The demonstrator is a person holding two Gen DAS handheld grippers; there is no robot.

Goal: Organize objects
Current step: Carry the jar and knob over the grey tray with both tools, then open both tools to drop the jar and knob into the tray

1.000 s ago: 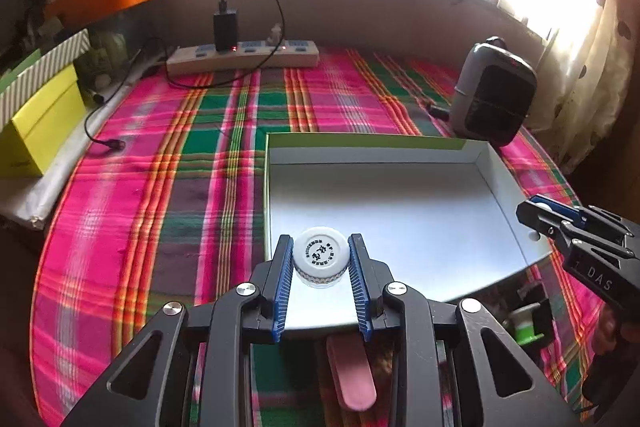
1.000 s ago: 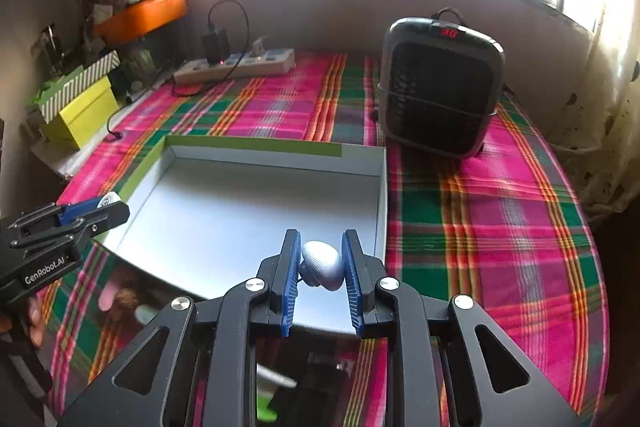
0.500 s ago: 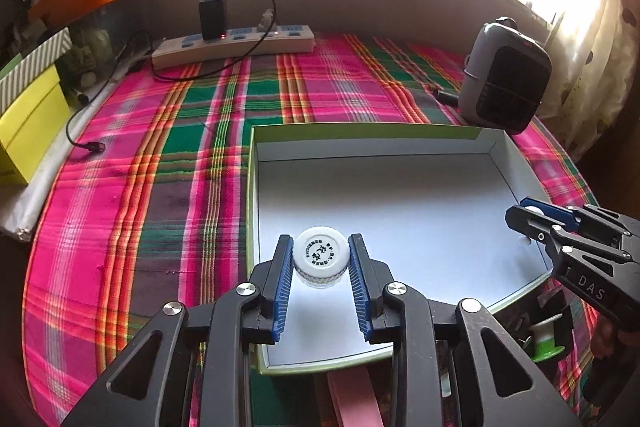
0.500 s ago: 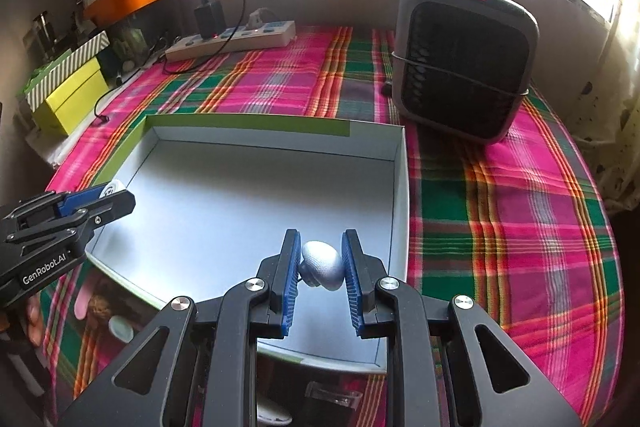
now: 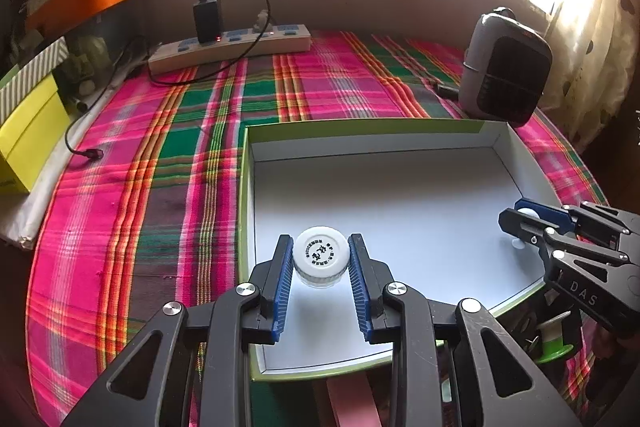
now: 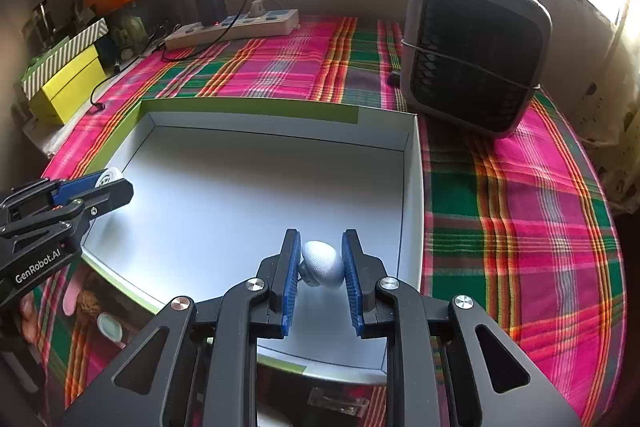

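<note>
My left gripper [image 5: 320, 279] and right gripper [image 6: 320, 269]: black frames, blue ribbed pads, silver screws; white "GenRobot.AI", "DAS" lettering.

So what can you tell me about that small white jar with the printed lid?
The white jar is small and round, apparently plastic, with a ribbed screw lid bearing a ring of dark printed characters too small to read. It is upright, clamped at its sides between the blue ribbed pads of the left hand-held gripper, over the near left part of the shallow white box. Whether its base touches the box floor cannot be told.
</note>
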